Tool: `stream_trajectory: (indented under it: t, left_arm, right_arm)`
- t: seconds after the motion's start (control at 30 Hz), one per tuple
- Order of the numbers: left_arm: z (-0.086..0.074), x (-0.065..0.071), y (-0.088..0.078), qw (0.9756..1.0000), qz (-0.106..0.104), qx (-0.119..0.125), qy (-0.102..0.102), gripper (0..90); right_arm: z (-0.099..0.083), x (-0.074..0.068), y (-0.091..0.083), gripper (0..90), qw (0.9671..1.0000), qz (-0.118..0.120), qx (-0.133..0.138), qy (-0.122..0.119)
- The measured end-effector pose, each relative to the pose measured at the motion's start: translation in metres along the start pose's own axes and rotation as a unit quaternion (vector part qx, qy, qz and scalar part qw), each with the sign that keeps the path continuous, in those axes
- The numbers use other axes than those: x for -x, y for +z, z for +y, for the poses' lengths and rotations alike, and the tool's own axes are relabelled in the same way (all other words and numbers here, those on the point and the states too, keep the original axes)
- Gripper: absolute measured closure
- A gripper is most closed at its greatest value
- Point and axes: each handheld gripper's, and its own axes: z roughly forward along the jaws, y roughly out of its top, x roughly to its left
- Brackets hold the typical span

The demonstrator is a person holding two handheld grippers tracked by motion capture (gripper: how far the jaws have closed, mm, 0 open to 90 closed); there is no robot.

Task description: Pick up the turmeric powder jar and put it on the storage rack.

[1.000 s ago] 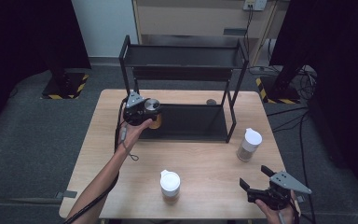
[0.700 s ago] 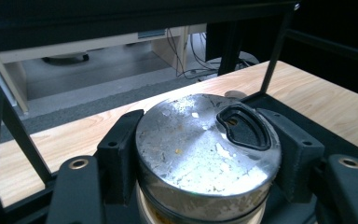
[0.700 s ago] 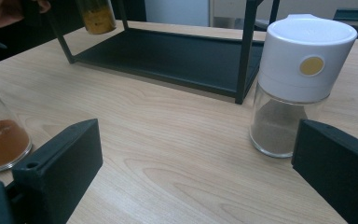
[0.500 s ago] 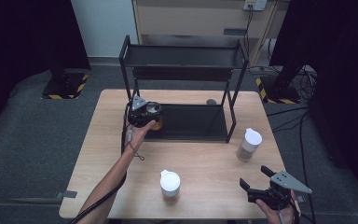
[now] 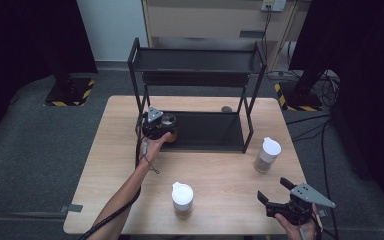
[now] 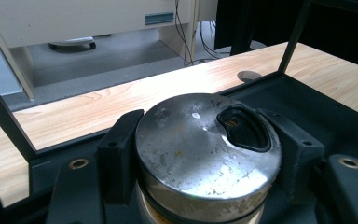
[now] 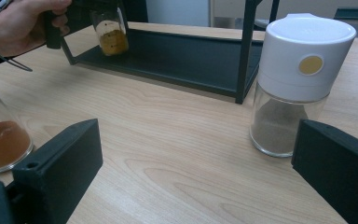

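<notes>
We hold a small round glass jar with a scuffed metal lid [image 6: 205, 158] in the left gripper [image 5: 159, 126], its black fingers [image 6: 121, 144] clamped on the lid's sides, at the left end of the black metal rack's [image 5: 200, 131] lower shelf, near the bench's [image 5: 220, 175] far left corner. The jar looks rigid, fairly light and breakable, its glass smooth and likely slippery, with amber-yellow contents in the bottom; the lid's rim seems the surest hold, as the flat pads bite there. The right gripper [image 5: 280, 200] hovers near the bench's near right corner, fingers spread and empty, facing a white-capped glass shaker [image 7: 298, 84]. Another white-capped glass jar [image 5: 182, 199] stands by the near edge.
</notes>
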Motion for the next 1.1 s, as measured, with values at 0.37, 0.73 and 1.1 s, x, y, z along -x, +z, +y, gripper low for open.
stream_trajectory:
  t: [0.37,0.73,1.1]
  left_arm:
    - [-0.0054,0.0006,0.0046,1.0000,0.008,-0.005,-0.003,33.9]
    - [-0.0100,0.0008,0.0053,1.0000,0.008,0.002,-0.004,33.7]
    - [-0.0007,0.0033,0.0065,0.9999,0.013,-0.004,-0.007,11.9]
  right_arm:
    - [-0.0001,0.0005,-0.0001,1.8,1.0000,0.002,0.000,0.000]
    - [-0.0001,0.0006,0.0000,1.9,1.0000,0.002,0.000,0.000]
    - [-0.0001,0.0005,0.0000,1.8,1.0000,0.004,0.000,0.000]
